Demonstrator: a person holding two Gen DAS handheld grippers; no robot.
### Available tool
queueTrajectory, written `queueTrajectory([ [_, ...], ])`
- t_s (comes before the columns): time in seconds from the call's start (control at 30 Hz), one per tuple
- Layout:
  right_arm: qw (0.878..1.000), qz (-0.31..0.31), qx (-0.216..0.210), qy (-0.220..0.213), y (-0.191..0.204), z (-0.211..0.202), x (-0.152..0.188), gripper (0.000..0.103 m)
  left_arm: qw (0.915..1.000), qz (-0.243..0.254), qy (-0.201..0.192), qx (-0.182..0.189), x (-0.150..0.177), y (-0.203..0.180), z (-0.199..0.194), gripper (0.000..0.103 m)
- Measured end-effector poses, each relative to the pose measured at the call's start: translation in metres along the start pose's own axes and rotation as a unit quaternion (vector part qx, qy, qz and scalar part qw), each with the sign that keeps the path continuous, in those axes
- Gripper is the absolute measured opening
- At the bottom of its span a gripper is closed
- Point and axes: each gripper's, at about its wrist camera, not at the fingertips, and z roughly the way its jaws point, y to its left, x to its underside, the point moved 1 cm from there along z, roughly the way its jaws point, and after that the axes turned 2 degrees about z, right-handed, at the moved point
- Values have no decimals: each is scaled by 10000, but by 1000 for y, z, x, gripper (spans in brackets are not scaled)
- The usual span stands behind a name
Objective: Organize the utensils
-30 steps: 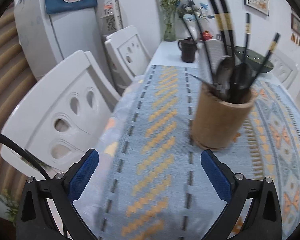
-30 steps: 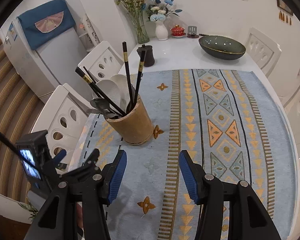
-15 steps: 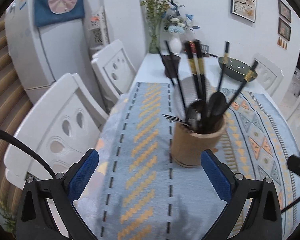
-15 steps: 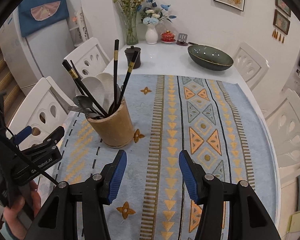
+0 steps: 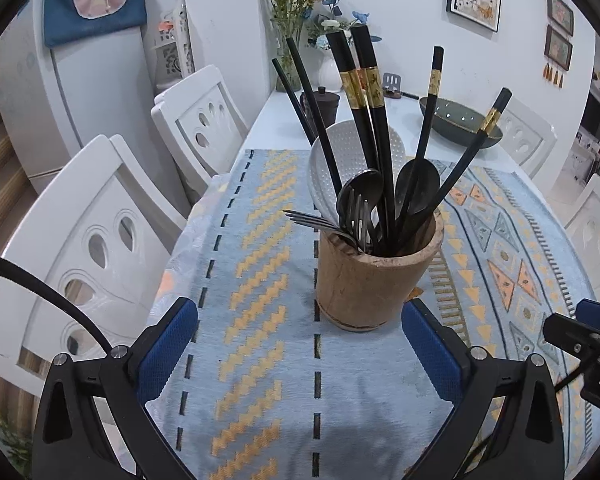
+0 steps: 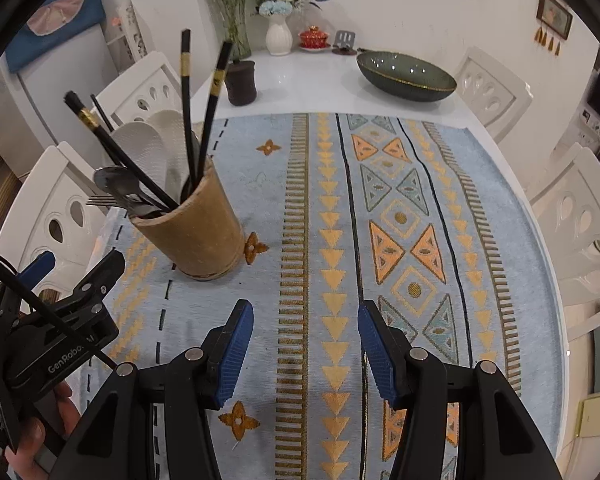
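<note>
A tan wooden utensil holder (image 5: 374, 276) (image 6: 198, 232) stands on the blue patterned tablecloth (image 5: 260, 320). It holds several black chopsticks (image 5: 370, 120), dark metal spoons (image 5: 418, 188), forks (image 5: 320, 222) and white ladles (image 5: 332, 152). My left gripper (image 5: 300, 344) hovers open just in front of the holder, nothing between its blue pads. In the right wrist view my right gripper (image 6: 306, 340) is open over bare cloth, to the right of the holder. The left gripper (image 6: 60, 280), held by a hand, shows at the lower left there.
White chairs (image 5: 96, 240) (image 6: 576, 224) line both sides of the table. At the far end stand a dark green bowl (image 6: 406, 76), a dark lidded pot (image 6: 241, 82), a white flower vase (image 6: 279, 34) and a red lidded cup (image 6: 314, 36).
The left view has swung so the holder sits centred and nearer between its fingers. The right gripper has dropped and tilted down toward the cloth. Neither gripper's opening changed.
</note>
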Motion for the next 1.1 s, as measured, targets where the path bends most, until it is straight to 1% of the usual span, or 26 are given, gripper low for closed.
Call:
queueTrajectory([
  [0.13,10000,5,21,-47,2,1,-4,52,9998,-115,-91,163,0,6,-1,103],
  [0.23,9991,210,182,-312,0,-5,-7,52,9997,-133,-127,168,-1,8,-2,103],
  [0.33,9981,362,109,-478,-2,-11,-11,52,9996,-142,-153,164,-2,11,-3,103],
  [0.47,9985,270,204,-433,1,-9,-11,53,9994,-220,-129,247,-1,12,-3,103],
  [0.63,9987,337,116,-372,1,-9,-5,53,9987,-273,-228,369,-2,11,-7,103],
  [0.77,9983,392,75,-419,2,-14,-3,53,9987,-149,-407,269,-3,7,-13,103],
  [0.93,9982,441,46,-398,1,-13,-1,53,9992,87,-382,51,-2,1,-12,103],
  [1.1,9983,432,49,-396,0,-13,0,53,9994,72,-321,55,-1,1,-10,103],
])
